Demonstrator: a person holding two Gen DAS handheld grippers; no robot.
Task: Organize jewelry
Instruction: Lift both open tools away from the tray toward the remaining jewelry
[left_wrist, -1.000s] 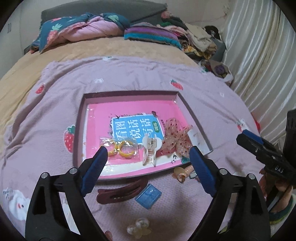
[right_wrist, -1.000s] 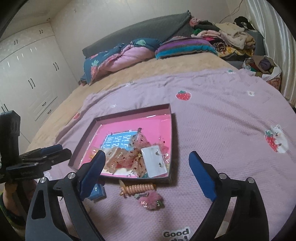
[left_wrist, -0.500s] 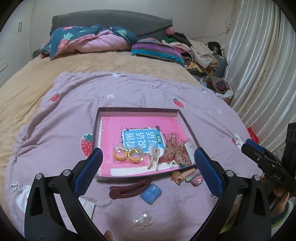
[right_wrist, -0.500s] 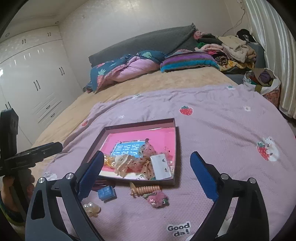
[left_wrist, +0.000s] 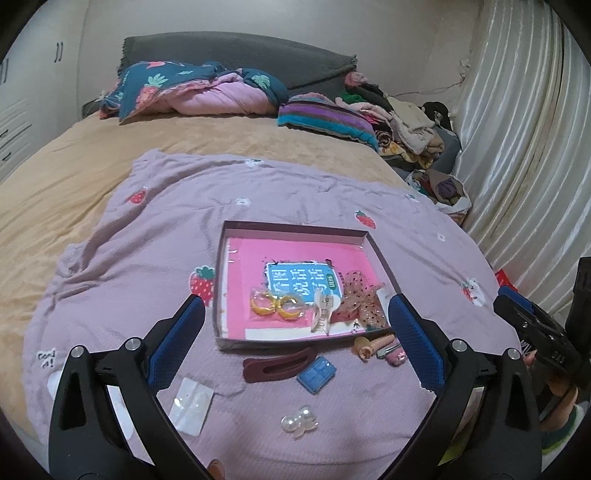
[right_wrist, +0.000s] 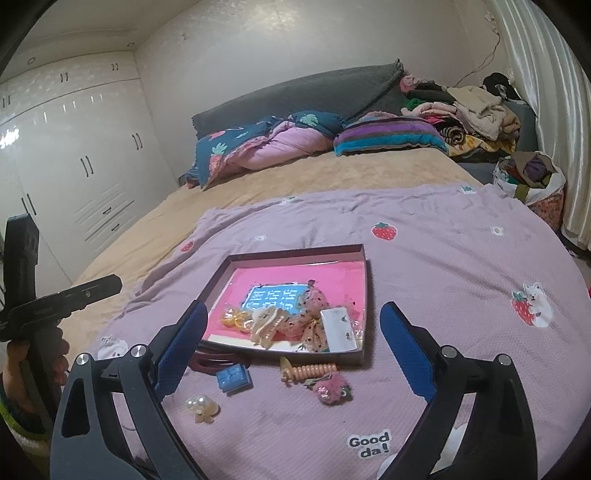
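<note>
Change: both cameras have drawn back from the tray since a second ago, so more of the bed and loose pieces shows.
Left gripper (left_wrist: 297, 334): jaws spread wide, holding nothing, hovering above the near edge of the lilac blanket (left_wrist: 147, 236); lower centre of its frame.
Right gripper (right_wrist: 291, 334): jaws equally wide, nothing between them, hovering above the blanket; its body also shows at right edge of the left view.
Tray (left_wrist: 295, 229): shallow, dark-rimmed, pink-lined, mid-frame on the blanket, holding yellow hoops (left_wrist: 275, 304), a cream claw clip (left_wrist: 323, 310) and a dotted pink bow (left_wrist: 360, 299).
Outside the tray, along its near rim: maroon hair clip (left_wrist: 279, 365), blue square box (left_wrist: 316, 373), peach coil tie (right_wrist: 312, 370), pink fuzzy clip (right_wrist: 332, 388).
Nearer bottom of frame: pearl clip (left_wrist: 300, 426), clear packet (left_wrist: 192, 404).
Open room: bare blanket left, right and beyond the tray.
Edges: curtain (left_wrist: 524, 155) far right, wardrobe (right_wrist: 74, 166) upper left.
</note>
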